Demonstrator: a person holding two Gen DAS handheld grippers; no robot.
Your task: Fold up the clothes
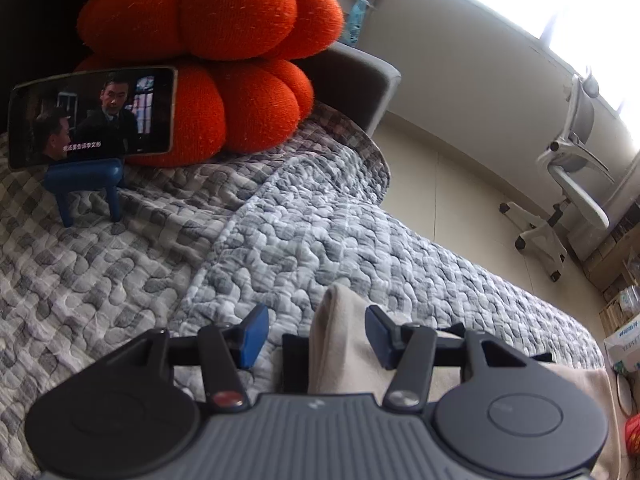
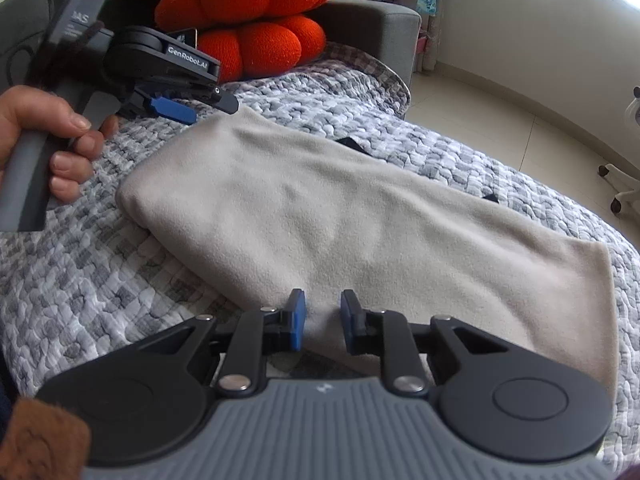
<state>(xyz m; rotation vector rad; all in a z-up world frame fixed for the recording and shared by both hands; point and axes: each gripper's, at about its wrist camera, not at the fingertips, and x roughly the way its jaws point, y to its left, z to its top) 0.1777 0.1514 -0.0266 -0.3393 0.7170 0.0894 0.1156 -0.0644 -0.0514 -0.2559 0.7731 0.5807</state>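
Observation:
A beige fleece garment [image 2: 320,208] lies folded flat in a long strip on the grey quilt [image 2: 100,280]. Small black bits [image 2: 348,142] poke out along its far edge. My right gripper [image 2: 323,318] is open by a narrow gap over the garment's near edge, and the cloth between the fingers lies flat. A hand [image 2: 52,136] holds my left gripper [image 2: 192,110] at the garment's far left corner. In the left wrist view my left gripper [image 1: 318,334] is wide open, with the beige corner [image 1: 340,320] between its fingers and a black piece [image 1: 294,360] beside it.
Two stacked orange pumpkin cushions [image 1: 212,12] rest against the grey sofa arm [image 1: 360,72]. A phone [image 1: 92,116] playing video stands on a blue holder [image 1: 86,184] on the quilt. A white office chair [image 1: 568,184] stands on the tiled floor beyond the quilt's right edge.

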